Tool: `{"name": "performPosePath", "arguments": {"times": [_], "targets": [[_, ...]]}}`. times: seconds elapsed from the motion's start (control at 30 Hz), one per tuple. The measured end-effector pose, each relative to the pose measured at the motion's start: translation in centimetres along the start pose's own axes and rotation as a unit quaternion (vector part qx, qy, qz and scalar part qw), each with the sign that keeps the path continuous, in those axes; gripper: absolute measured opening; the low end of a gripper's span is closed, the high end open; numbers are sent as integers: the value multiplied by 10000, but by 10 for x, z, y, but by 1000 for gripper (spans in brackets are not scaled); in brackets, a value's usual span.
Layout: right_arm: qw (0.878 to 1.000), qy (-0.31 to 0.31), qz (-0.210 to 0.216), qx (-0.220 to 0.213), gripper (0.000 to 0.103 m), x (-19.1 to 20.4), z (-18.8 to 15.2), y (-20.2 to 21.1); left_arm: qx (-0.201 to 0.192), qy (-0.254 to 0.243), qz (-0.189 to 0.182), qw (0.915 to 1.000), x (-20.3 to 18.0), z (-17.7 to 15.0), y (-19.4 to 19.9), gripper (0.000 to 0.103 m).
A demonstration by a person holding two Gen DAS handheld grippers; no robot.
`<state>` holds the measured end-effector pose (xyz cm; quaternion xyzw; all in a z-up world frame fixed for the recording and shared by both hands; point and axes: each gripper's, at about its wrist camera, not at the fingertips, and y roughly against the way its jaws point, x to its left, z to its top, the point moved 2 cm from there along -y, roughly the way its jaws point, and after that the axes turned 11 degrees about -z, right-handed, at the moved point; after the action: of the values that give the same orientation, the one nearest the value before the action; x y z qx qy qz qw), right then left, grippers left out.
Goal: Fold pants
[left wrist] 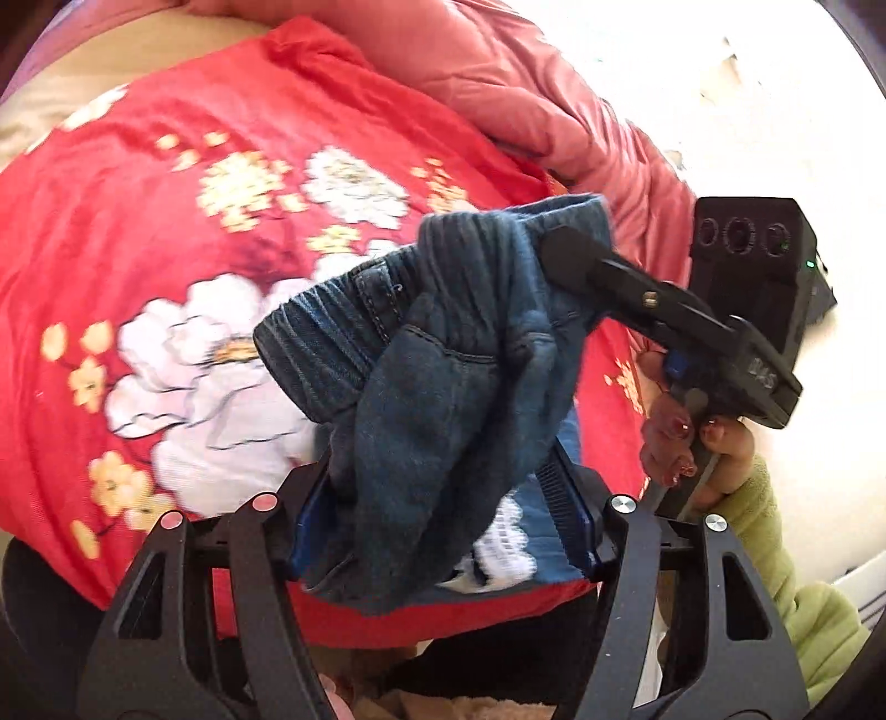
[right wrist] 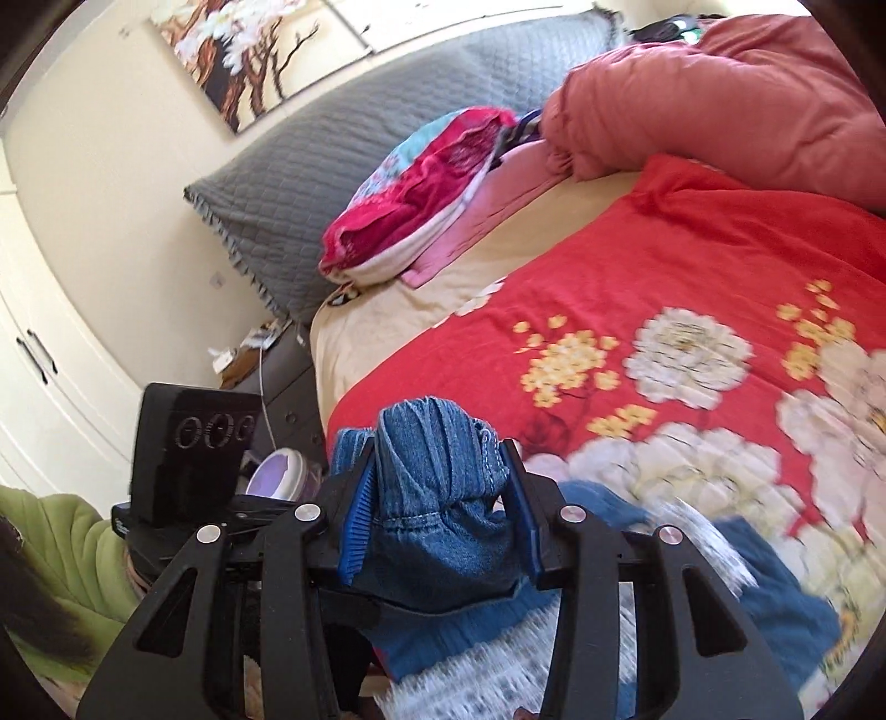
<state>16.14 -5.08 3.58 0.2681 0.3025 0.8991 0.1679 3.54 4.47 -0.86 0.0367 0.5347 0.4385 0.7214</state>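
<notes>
Pants [left wrist: 432, 354]: blue denim w/ ribbed elastic waistband, held bunched in the air above the bed, between both grippers; waistband section stretched across upper part of the bundle, darker inner fabric hanging below it.

Left gripper [left wrist: 443, 498]: blue-padded fingers [left wrist: 565, 487] sit either side of the hanging denim; the fabric passes between them and covers the tips; grip appears closed on the cloth, though contact pts are hidden by the fabric.

Right gripper [right wrist: 437, 498]: clenched on a gathered wad of waistband [right wrist: 437, 459]; blue pads press the denim from both sides; cloth bulges above the fingertips. In left wrist view the same gripper [left wrist: 559, 249] enters from the right w/ its black finger on the waistband edge; camera block [left wrist: 753, 266] mounted behind; person's hand [left wrist: 692, 443] w/ painted nails wraps the handle; green sleeve [left wrist: 775, 554] below.

Under the pants: 2nd blue garment w/ white lace trim [left wrist: 509, 543] lies flat on red floral bedspread [left wrist: 166, 277]; blurred in right wrist view.

Surroundings: salmon-pink duvet [right wrist: 720, 99] heaped at far side of bed; folded pink/red blanket stack [right wrist: 421, 205] near grey quilted headboard cover [right wrist: 343, 144]; cream sheet [right wrist: 387, 321] exposed beside bedspread; nightstand [right wrist: 282, 376] w/ clutter at bed's edge; lilac-lidded tub [right wrist: 277, 471] next to it; floral painting [right wrist: 232, 50] on wall; white wardrobe doors [right wrist: 44, 376] at left.
</notes>
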Motion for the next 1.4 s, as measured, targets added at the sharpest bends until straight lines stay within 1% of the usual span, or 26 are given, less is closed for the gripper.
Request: {"name": "performPosePath", "arguments": {"times": [0.13, 0.3, 0.33, 0.4, 0.43, 0.47, 0.5, 0.53, 0.6, 0.63, 0.73, 0.77, 0.87, 0.93, 1.0, 1.03, 1.1, 1.13, 1.17, 1.27, 1.4], "targets": [[9998, -146, -104, -133, 40, -17, -13, 22, 179, -244, 0, 9995, -23, -4, -20, 58], [9987, -339, -231, -289, 40, -35, -31, 46, 367, -423, -21, 9984, -43, -10, -47, 58], [9984, -397, -261, -313, 42, -40, -35, 50, 398, -455, -23, 9982, -48, -12, -51, 58], [9977, -491, -333, -340, 43, -46, -43, 56, 460, -480, -30, 9978, -49, -13, -60, 59], [9973, -538, -363, -346, 44, -49, -47, 59, 486, -492, -41, 9976, -53, -16, -60, 59], [9968, -585, -401, -361, 50, -52, -51, 62, 526, -517, -57, 9973, -55, -19, -62, 59], [9957, -686, -476, -394, 59, -56, -56, 66, 553, -542, -75, 9970, -57, -20, -65, 59], [9948, -770, -518, -428, 61, -59, -59, 71, 599, -574, -121, 9965, -58, -22, -68, 59], [9916, -964, -626, -598, 65, -68, -67, 84, 675, -609, -198, 9957, -59, -23, -74, 60], [9892, -1063, -749, -671, 66, -72, -72, 90, 738, -643, -265, 9948, -60, -26, -76, 60], [9859, -1136, -1019, -687, 67, -77, -78, 97, 920, -753, -331, 9924, -64, -33, -83, 60], [9853, -1104, -1141, -638, 67, -75, -80, 97, 967, -769, -344, 9917, -65, -35, -84, 60], [9866, -957, -1249, -438, 67, -66, -81, 89, 1110, -807, -355, 9899, -66, -44, -91, 61], [9875, -819, -1325, -220, 67, -59, -83, 78, 1195, -843, -371, 9886, -68, -50, -94, 63], [9861, -653, -1525, 90, 67, -55, -88, 66, 1263, -900, -369, 9872, -69, -54, -94, 63], [9838, -581, -1675, 257, 67, -55, -93, 60, 1282, -941, -366, 9866, -69, -55, -94, 64], [9732, -402, -2149, 709, 67, -60, -109, 49, 1294, -934, -382, 9864, -66, -56, -90, 64], [9687, -341, -2320, 812, 67, -63, -115, 46, 1307, -903, -401, 9865, -63, -57, -89, 64], [9672, -344, -2373, 835, 67, -66, -120, 45, 1318, -875, -413, 9865, -61, -58, -88, 64], [9679, -531, -2335, 760, 67, -71, -129, 47, 1307, -872, -414, 9867, -59, -58, -85, 64], [9668, -572, -2398, 668, 68, -69, -129, 51, 1237, -940, -341, 9873, -63, -53, -77, 67]]}}
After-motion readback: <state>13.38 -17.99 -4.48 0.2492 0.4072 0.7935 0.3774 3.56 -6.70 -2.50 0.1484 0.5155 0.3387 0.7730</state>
